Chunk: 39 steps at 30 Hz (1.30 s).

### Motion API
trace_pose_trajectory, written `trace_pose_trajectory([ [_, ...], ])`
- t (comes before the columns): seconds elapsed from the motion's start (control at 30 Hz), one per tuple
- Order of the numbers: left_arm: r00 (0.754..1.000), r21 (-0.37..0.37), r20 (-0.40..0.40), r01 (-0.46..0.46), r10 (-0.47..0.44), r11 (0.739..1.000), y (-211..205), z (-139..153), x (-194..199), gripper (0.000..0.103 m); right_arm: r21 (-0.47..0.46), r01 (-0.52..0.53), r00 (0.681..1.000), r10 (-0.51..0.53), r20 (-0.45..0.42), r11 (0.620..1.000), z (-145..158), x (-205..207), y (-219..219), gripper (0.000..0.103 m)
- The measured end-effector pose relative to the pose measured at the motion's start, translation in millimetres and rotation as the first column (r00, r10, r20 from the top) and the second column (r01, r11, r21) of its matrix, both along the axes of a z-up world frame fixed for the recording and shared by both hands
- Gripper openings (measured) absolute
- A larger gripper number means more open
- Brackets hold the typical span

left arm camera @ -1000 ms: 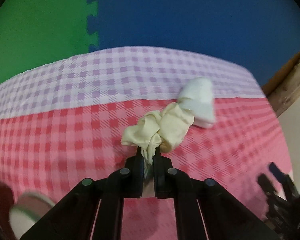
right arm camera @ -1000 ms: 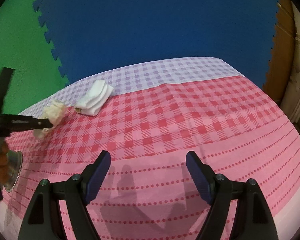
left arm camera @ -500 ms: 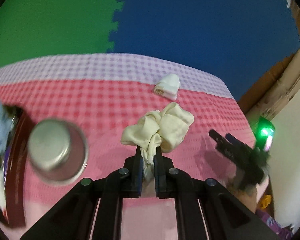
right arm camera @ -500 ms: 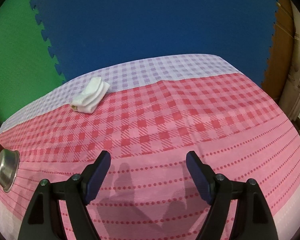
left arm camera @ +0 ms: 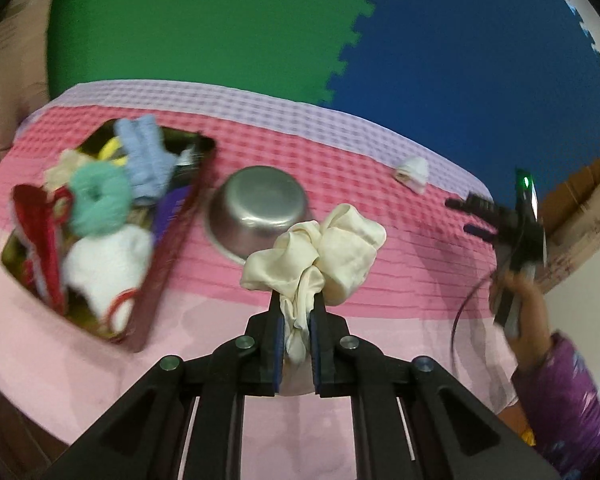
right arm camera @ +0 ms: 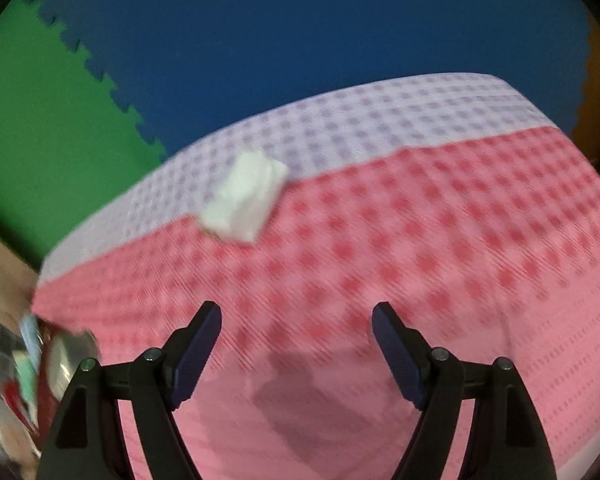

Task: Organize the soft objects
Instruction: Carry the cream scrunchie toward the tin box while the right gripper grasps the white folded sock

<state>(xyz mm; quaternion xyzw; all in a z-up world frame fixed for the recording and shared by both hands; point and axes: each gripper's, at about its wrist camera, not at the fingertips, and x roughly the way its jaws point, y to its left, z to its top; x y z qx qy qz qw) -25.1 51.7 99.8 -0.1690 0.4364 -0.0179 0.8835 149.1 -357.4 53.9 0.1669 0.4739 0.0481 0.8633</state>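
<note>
My left gripper [left arm camera: 296, 300] is shut on a cream fabric scrunchie [left arm camera: 324, 252], held above the pink checked tablecloth [left arm camera: 380, 340]. To its left lies a dark red tin tray [left arm camera: 168, 264] filled with several soft items: a teal scrunchie [left arm camera: 98, 200], a light blue cloth [left arm camera: 146, 160], a white cloth [left arm camera: 104, 268]. A folded white cloth [left arm camera: 414, 168] [right arm camera: 244, 202] lies near the table's far edge. My right gripper [right arm camera: 296, 316] stands open above the cloth-covered table, nothing between its fingers; in the left wrist view the right gripper [left arm camera: 476, 216] appears at the right, in a person's hand.
An upturned steel bowl [left arm camera: 260, 208] sits between the tray and the scrunchie. Green and blue foam mats [left arm camera: 260, 20] cover the floor beyond the table. A person's purple sleeve [left arm camera: 568, 392] is at the right. Brown cardboard [left arm camera: 588, 200] stands past the table's right side.
The left gripper has swung left with the cream scrunchie; the bowl and the tray have come into its view. The right gripper has moved closer to the folded white cloth.
</note>
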Motion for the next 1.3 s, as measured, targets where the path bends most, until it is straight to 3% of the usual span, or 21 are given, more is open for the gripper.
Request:
trace_pose_trajectory([
  [0.23,0.997,-0.034,-0.002,-0.083,0.083,0.996,37,-5,-18,0.010,0.039,0.049,0.995,-0.046,-0.089,0.998,-3,72,27,0.080],
  [0.43,0.992,-0.036,0.002,-0.122,0.123,0.992,57,-7,-24,0.010,0.042,0.122,0.980,-0.114,-0.164,0.992,-25,100,36,0.080],
  [0.8,0.991,-0.040,-0.012,-0.134,0.134,0.990,64,-13,-32,0.011,-0.035,0.124,0.981,-0.128,-0.147,0.992,-30,138,75,0.081],
  [0.87,0.990,-0.044,-0.014,-0.140,0.140,0.989,65,-14,-33,0.011,-0.059,0.108,0.985,-0.115,-0.126,0.992,-34,143,87,0.069],
  [0.9,0.990,-0.044,-0.014,-0.143,0.143,0.989,66,-14,-34,0.011,-0.086,0.089,0.989,-0.098,-0.112,0.992,-35,144,95,0.037],
  [0.93,0.989,-0.043,-0.012,-0.146,0.146,0.988,67,-13,-35,0.011,-0.108,0.053,0.993,-0.064,-0.100,0.993,-36,144,103,0.032],
  [1.0,0.988,-0.038,0.001,-0.157,0.158,0.987,69,-8,-40,0.011,-0.075,-0.006,0.997,0.000,-0.083,0.997,-36,142,118,0.026],
  [1.1,0.984,-0.029,0.032,-0.177,0.178,0.984,75,2,-49,0.011,-0.048,-0.097,0.995,0.097,-0.016,0.994,-27,114,126,0.026],
  [1.23,0.977,-0.004,0.051,-0.205,0.205,0.979,83,10,-61,0.011,0.002,-0.211,0.976,0.210,0.051,0.978,-16,51,133,0.026],
  [1.3,0.975,0.010,0.052,-0.218,0.217,0.976,88,12,-66,0.011,-0.016,-0.239,0.968,0.240,0.071,0.971,-14,23,133,0.026],
])
